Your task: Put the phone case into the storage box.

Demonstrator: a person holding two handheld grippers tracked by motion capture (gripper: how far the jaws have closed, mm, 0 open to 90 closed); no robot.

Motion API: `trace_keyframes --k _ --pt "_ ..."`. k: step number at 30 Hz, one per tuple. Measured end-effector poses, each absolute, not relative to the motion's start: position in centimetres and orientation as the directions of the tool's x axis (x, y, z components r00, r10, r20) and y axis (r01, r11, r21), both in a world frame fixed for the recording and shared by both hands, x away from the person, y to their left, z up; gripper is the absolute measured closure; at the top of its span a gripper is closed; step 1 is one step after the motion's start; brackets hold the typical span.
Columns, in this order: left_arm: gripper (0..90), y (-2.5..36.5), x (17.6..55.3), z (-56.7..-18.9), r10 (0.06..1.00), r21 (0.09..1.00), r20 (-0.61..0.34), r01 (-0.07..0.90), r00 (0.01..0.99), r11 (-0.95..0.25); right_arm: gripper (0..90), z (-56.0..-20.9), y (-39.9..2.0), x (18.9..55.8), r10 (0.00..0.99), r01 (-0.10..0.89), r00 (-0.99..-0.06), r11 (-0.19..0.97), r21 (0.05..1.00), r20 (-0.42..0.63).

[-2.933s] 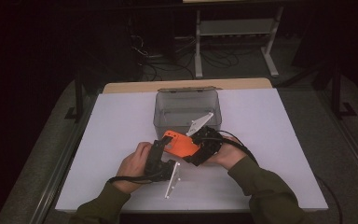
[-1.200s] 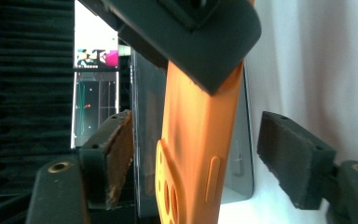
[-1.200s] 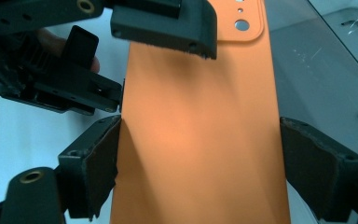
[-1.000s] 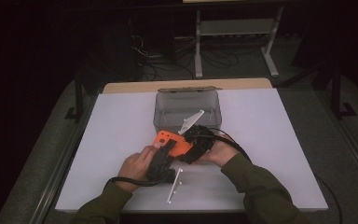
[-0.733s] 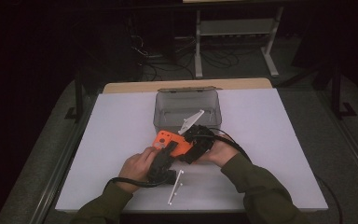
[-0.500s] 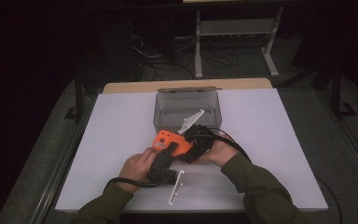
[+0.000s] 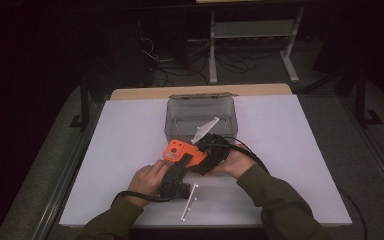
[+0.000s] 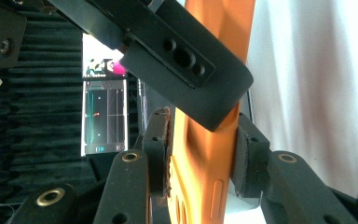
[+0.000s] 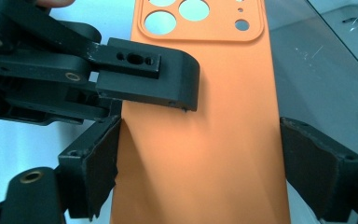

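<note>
Orange phone case (image 7: pixel 184 152) held between both grippers, just in front of the clear bin (image 7: pixel 201 118).

The case sits above the white table (image 7: pixel 300 150), near its middle, one end toward the bin; the left gripper (image 8: pixel 200 154) is clamped across its thickness, pads pressing both faces, while the right gripper (image 9: pixel 198 163) spans its width, the left pad touching an edge, the right pad looking a hair off (I cannot tell if it truly grips); I judge the job midway: case lifted and shared between hands, not yet in the bin nor set down; the white rod (image 7: pixel 189 202) lies untouched near the table's front edge; the right gripper view shows the camera cut-outs, the left gripper view the thin side, the high view the bin.
</note>
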State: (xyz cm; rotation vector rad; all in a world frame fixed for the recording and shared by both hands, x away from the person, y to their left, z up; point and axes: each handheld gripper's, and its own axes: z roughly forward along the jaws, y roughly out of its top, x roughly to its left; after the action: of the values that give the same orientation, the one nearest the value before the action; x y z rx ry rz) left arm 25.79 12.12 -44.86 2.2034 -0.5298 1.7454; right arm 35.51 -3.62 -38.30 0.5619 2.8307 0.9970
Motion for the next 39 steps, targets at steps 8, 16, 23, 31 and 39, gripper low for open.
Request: trace_keyframes --k 8,16,23,31,39 --pt "68.1 12.1 25.8 -44.9 -0.105 0.004 0.971 -0.456 0.213 -0.89 15.7 -38.3 -3.7 35.6 0.371 0.321 -0.927 0.714 0.622 0.053" --pt "72.7 12.1 25.7 -44.7 -0.137 -0.023 0.966 -0.454 0.22 -0.89 15.7 -38.3 -3.8 35.7 0.372 0.328 -0.926 0.709 0.624 0.065" --pt "74.5 12.2 25.6 -44.6 -0.158 -0.045 0.965 -0.464 0.207 -0.884 15.6 -38.3 -4.0 35.8 0.372 0.341 -0.924 0.703 0.624 0.086" --pt "77.7 12.2 25.5 -44.4 -0.171 -0.063 0.967 -0.477 0.187 -0.877 15.5 -38.2 -4.4 36.1 0.363 0.362 -0.922 0.69 0.627 0.133" --pt "78.9 12.3 25.5 -44.4 -0.174 -0.063 0.967 -0.488 0.186 -0.871 15.4 -38.4 -4.7 36.5 0.351 0.377 -0.921 0.68 0.629 0.172"
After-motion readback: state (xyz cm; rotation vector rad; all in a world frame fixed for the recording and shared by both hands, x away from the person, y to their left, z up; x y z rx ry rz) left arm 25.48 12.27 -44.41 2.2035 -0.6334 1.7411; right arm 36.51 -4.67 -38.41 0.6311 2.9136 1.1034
